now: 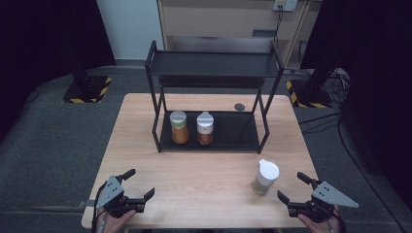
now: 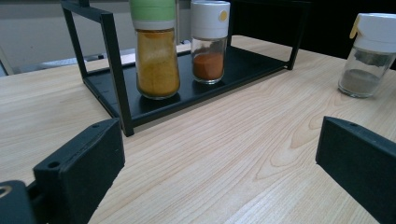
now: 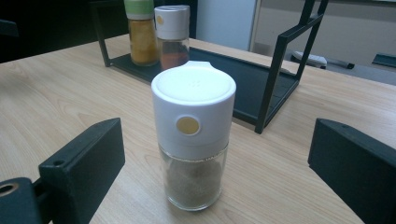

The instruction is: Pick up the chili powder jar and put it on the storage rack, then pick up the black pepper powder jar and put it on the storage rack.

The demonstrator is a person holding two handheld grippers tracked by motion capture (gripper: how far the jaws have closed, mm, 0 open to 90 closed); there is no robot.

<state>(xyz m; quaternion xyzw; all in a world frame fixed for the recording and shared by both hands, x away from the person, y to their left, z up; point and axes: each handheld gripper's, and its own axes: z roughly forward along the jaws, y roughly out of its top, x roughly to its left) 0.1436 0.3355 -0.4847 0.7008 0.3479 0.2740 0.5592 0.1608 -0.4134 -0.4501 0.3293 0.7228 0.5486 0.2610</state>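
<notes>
pepper jar (image 1: 265, 177) with the white lid is standing upright near the table's (image 1: 204, 174) front right corner, just ahead of my right gripper (image 1: 295, 188), whose jaws are gaping wide around nothing. the black rack (image 1: 214, 97) is sitting toward the far edge, holding a green-lidded jar (image 1: 179, 127) and a white-lidded jar (image 1: 205, 128) side by side. my left gripper (image 1: 141, 183) is hovering released at the front left corner.
</notes>
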